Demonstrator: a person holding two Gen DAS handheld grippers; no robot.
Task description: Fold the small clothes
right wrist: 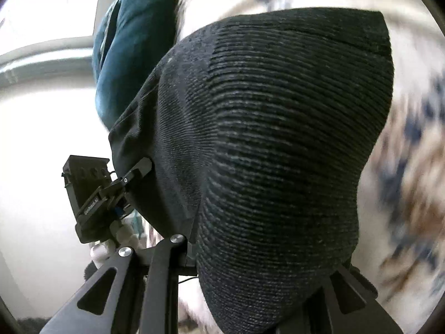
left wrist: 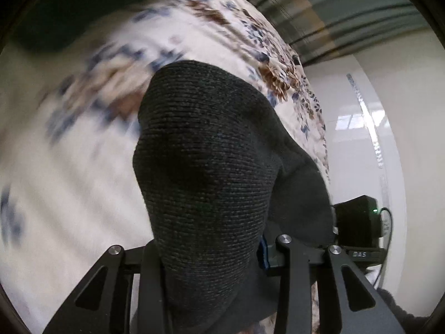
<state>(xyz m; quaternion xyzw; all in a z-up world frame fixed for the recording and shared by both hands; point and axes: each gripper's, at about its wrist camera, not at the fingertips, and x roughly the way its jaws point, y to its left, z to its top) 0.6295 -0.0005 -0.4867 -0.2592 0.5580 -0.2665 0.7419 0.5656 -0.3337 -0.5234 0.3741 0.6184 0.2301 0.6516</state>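
Observation:
A dark grey knitted garment [left wrist: 205, 167] hangs in front of the left wrist camera, held between the fingers of my left gripper [left wrist: 211, 253], which is shut on it. The same dark knit garment [right wrist: 278, 153] fills the right wrist view and drapes over my right gripper [right wrist: 258, 267], which is shut on it. The garment is lifted above a white floral cloth [left wrist: 83, 153]. In the right wrist view the left gripper [right wrist: 136, 172] shows at the left, clamped on the garment's edge. The right gripper's body [left wrist: 356, 222] shows in the left wrist view. The fingertips are hidden by fabric.
The floral cloth [right wrist: 411, 167] covers the surface below, blurred by motion. A teal fabric item [right wrist: 130, 41] lies at the far side, also seen dark in the left wrist view [left wrist: 55, 14]. A white wall [left wrist: 361, 139] stands to the right.

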